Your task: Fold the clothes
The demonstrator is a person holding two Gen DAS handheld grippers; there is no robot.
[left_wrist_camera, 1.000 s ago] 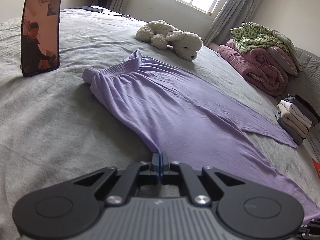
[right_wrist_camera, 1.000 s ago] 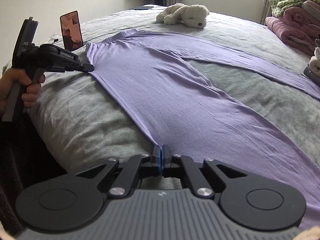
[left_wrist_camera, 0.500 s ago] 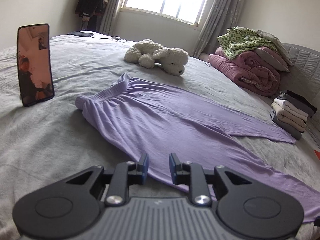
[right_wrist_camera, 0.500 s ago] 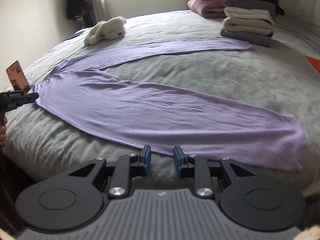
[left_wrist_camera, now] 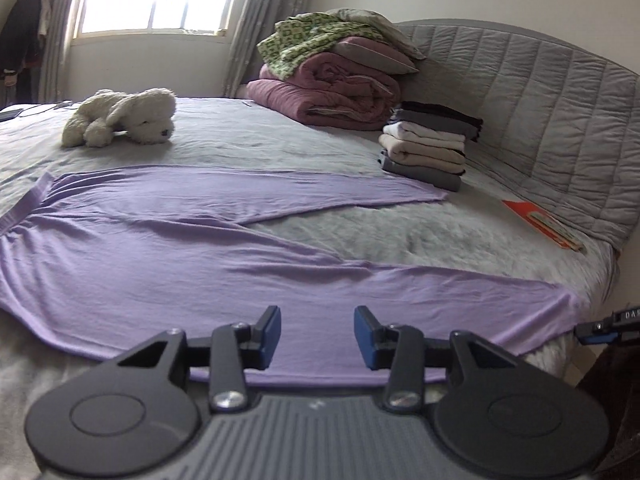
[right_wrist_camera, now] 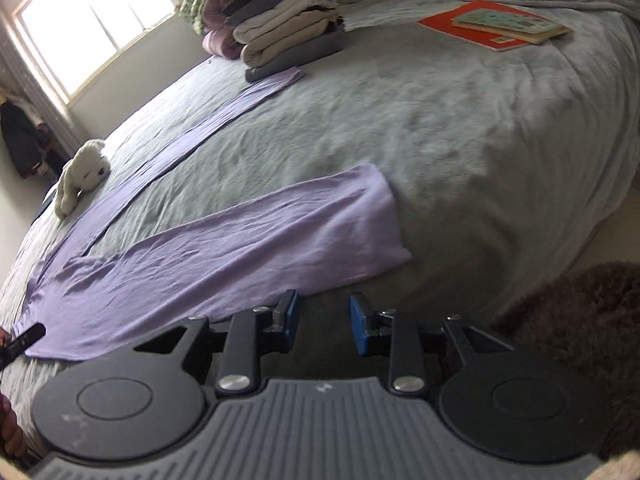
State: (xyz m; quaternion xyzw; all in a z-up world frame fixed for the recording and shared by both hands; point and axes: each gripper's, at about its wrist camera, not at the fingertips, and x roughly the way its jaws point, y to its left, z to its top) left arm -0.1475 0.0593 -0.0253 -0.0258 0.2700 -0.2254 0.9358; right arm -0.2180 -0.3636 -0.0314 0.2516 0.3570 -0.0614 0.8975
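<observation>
Beyond both opening, empty tongs, purple trousers lie flat on the bed.

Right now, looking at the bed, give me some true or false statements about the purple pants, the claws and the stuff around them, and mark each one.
1. The purple pants lie spread flat on the bed. True.
2. The left claw grips the pants. False: its jaws are opening, clamping nothing.
3. The right claw holds a pant leg. False: its jaws are opening, empty.
4. A stuffed dog lies beyond the pants. True.
5. The folded clothes stack sits on the floor. False: on the bed by the headboard.
</observation>
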